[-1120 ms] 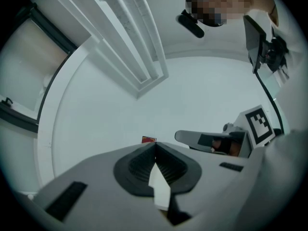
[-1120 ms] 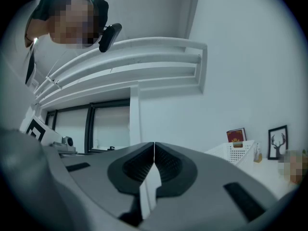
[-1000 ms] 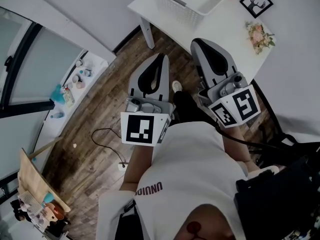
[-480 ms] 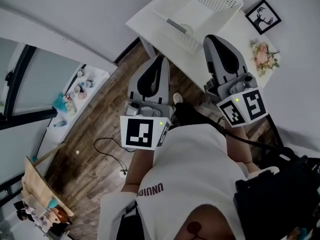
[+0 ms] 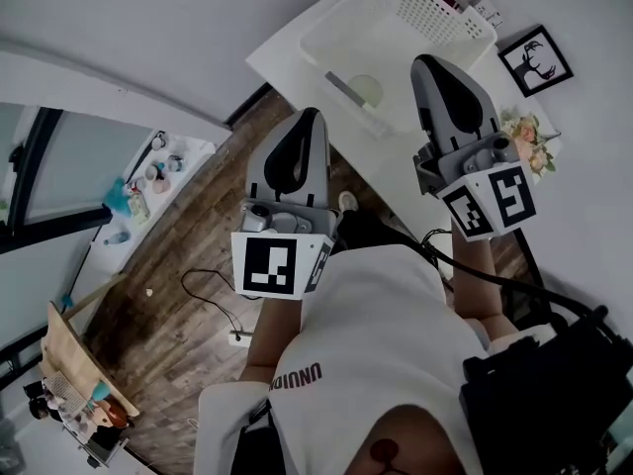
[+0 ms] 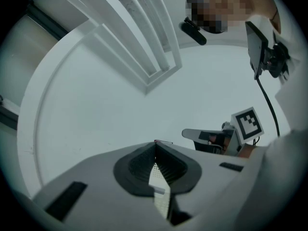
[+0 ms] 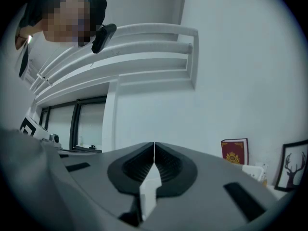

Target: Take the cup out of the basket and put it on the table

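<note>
Two claws are held up in front of the person, and both are closed on nothing: the left claw [image 5: 308, 117] shows its pads pressed together in its own view, and the right claw [image 5: 428, 63] shows the same, with only wall and ceiling past its tips. Both point upward rather than down, which I take as a carrying posture on the approach, not a reach. The cup [image 5: 364, 89], as far as I can tell, is the pale round thing lying low inside the white basket [image 5: 445, 8], near the edge closest to the person. The basket stands on the white worktop [image 5: 279, 60], with a deer picture [image 5: 539, 59] and some flowers [image 5: 524, 132] off to its right. The right claw hangs over the basket's near side, the left one short of the worktop's edge, so I'd guess the right is meant to do the lifting; it would need to open and tip downward first.
</note>
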